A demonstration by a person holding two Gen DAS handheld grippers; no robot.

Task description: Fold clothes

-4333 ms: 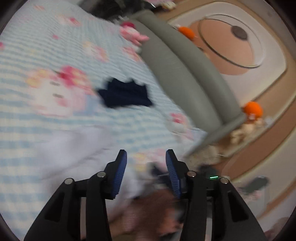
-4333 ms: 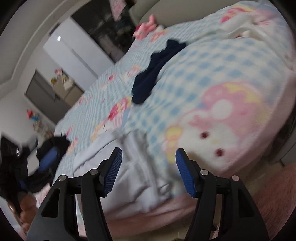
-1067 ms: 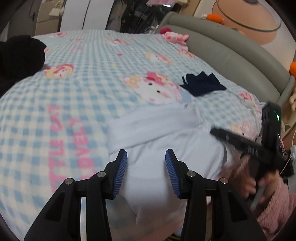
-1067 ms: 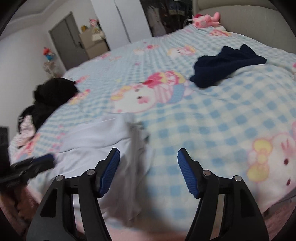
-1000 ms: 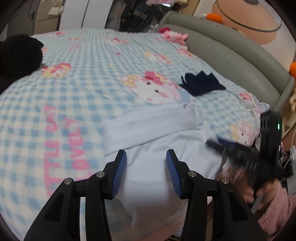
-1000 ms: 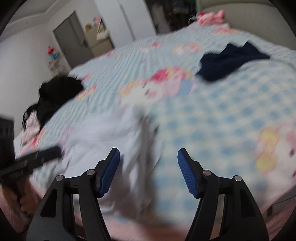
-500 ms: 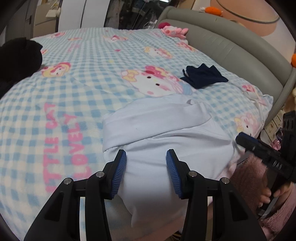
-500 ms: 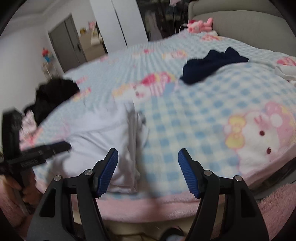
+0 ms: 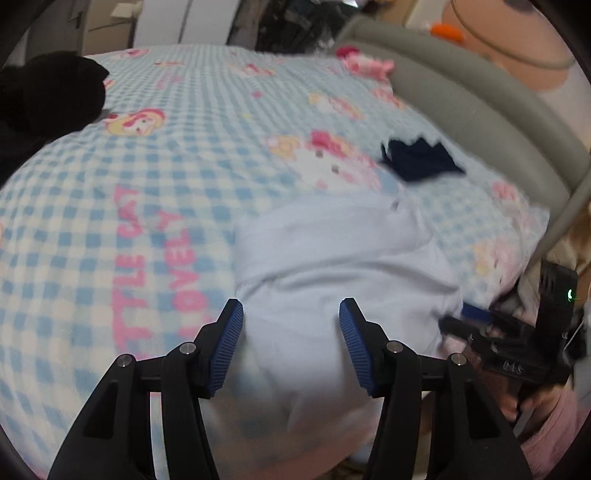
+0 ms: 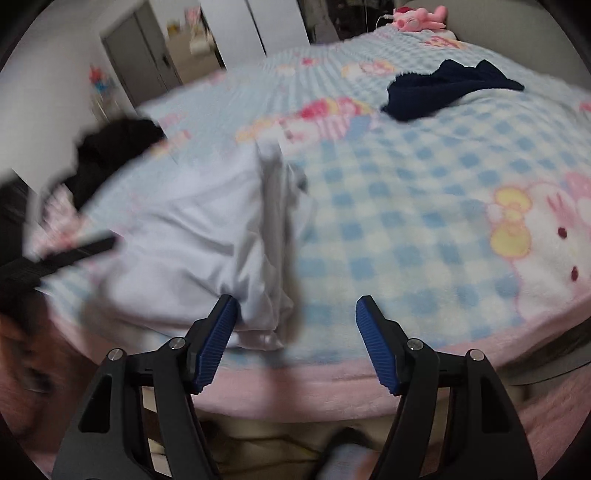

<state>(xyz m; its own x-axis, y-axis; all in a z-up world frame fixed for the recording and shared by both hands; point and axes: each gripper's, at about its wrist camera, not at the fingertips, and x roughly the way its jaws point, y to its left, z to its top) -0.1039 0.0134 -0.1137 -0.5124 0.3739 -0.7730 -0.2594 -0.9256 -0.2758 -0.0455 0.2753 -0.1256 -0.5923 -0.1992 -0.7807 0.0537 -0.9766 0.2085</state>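
Note:
A pale blue-white garment (image 9: 332,266) lies partly folded at the near edge of the bed, its lower part hanging over the edge. It also shows in the right wrist view (image 10: 207,236). My left gripper (image 9: 291,347) is open and empty just above the garment's near part. My right gripper (image 10: 295,343) is open and empty at the bed's edge, its left finger (image 10: 218,339) beside the garment's right corner. The right gripper also shows in the left wrist view (image 9: 509,343).
A folded dark navy garment (image 9: 421,162) lies farther back on the blue checked blanket (image 9: 110,206); it also shows in the right wrist view (image 10: 443,92). A black clothes pile (image 9: 48,99) sits at the left. A grey headboard (image 9: 480,114) and a pink plush toy (image 10: 421,18) are behind.
Both grippers have dropped closer to the garment's near edge. The right gripper has moved left toward the garment's right corner. Both stay open.

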